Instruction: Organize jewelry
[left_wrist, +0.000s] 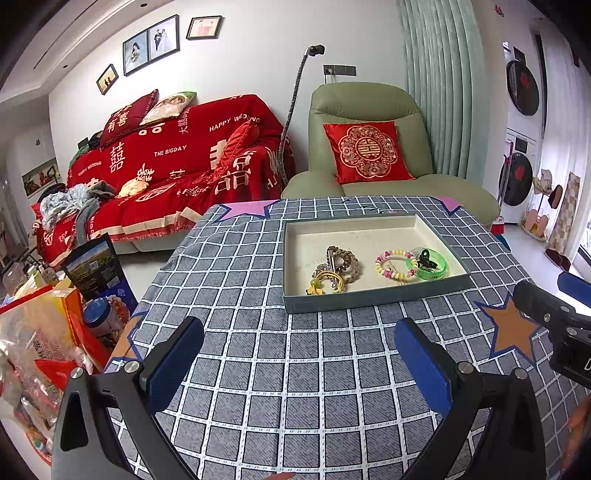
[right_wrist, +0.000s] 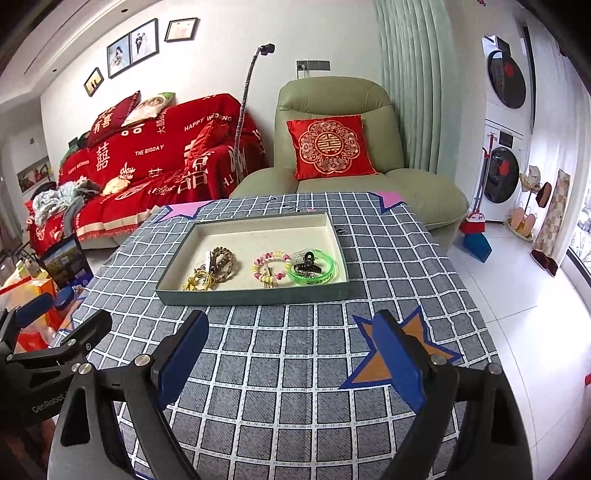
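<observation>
A shallow grey tray (left_wrist: 373, 295) (right_wrist: 251, 296) with a cream inside sits on the checked tablecloth. In it lie a brown bead bracelet (left_wrist: 345, 260) (right_wrist: 223, 260), a yellow hair tie (left_wrist: 327, 280) (right_wrist: 201, 280), a pink and yellow bead bracelet (left_wrist: 395, 264) (right_wrist: 271, 267), a green bangle (left_wrist: 430, 267) (right_wrist: 314, 275) and a black claw clip (left_wrist: 424, 256) (right_wrist: 306, 264). My left gripper (left_wrist: 299, 360) is open and empty above the cloth, short of the tray. My right gripper (right_wrist: 291, 356) is open and empty too, beside it.
The table (left_wrist: 258, 387) (right_wrist: 280, 406) has an orange star patch (left_wrist: 511, 326) (right_wrist: 399, 350) at the near right. Bags and boxes (left_wrist: 48, 332) stand left of the table. A green armchair (left_wrist: 369, 147) and a red sofa (left_wrist: 177, 173) lie behind it.
</observation>
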